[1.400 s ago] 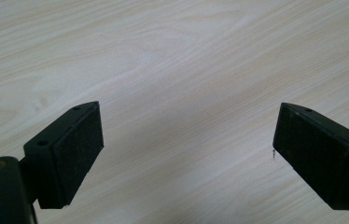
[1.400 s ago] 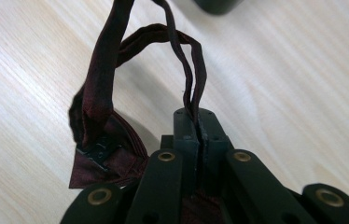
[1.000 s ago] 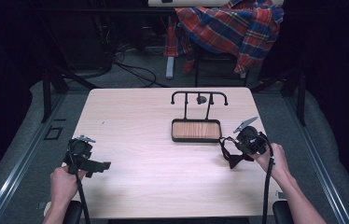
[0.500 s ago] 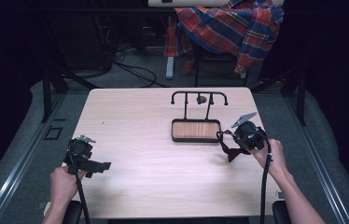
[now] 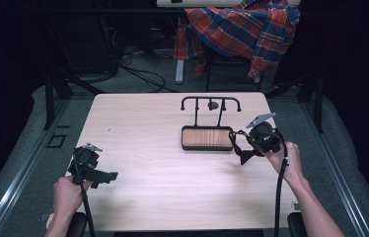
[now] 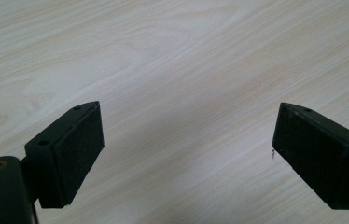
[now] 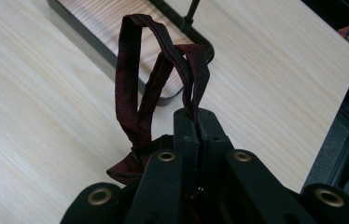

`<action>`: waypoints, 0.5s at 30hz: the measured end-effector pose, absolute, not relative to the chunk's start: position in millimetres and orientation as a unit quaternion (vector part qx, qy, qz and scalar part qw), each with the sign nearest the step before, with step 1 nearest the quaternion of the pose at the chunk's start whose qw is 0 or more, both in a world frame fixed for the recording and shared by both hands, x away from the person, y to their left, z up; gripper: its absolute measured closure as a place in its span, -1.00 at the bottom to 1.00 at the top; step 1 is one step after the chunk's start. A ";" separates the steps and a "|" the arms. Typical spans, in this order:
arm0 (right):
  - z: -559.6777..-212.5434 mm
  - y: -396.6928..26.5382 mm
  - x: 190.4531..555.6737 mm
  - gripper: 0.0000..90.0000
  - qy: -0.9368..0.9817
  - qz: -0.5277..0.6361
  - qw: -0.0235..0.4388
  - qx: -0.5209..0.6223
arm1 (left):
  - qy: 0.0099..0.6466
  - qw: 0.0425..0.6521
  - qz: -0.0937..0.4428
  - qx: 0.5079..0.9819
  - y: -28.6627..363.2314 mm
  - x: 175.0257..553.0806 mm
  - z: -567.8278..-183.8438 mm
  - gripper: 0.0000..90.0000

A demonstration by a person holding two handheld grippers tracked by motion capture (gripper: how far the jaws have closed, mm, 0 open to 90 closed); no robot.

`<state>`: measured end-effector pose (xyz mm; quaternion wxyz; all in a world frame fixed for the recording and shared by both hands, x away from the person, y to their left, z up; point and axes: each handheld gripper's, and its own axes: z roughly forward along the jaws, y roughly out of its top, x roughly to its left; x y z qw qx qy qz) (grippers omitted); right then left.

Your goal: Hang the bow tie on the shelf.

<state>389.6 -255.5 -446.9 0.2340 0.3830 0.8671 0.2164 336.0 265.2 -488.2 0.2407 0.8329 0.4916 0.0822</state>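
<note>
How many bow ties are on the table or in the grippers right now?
1: a dark red bow tie pinched by its strap in the right gripper, held beside the stand. The small dark thing on the stand's rail is too small to identify.

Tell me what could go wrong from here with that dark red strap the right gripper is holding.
The right gripper pinches only a thin part of the dark red strap, so it might slip free. Its hanging loop sits close to the black stand and could snag the tray's corner. The left gripper is open over bare table, too far to help.
</note>
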 end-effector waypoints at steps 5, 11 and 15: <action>-442.7 -254.1 392.6 0.96 0.864 0.221 0.239 0.385 | 0.492 0.240 0.082 0.833 265.1 335.8 -488.4 -0.79; -437.0 -252.1 394.0 0.96 0.861 0.231 0.242 0.384 | 0.492 0.240 0.082 0.833 264.6 335.8 -488.4 -0.79; -433.4 -252.4 395.5 0.96 0.857 0.234 0.248 0.386 | 0.491 0.238 0.080 0.835 264.7 336.1 -488.3 -0.78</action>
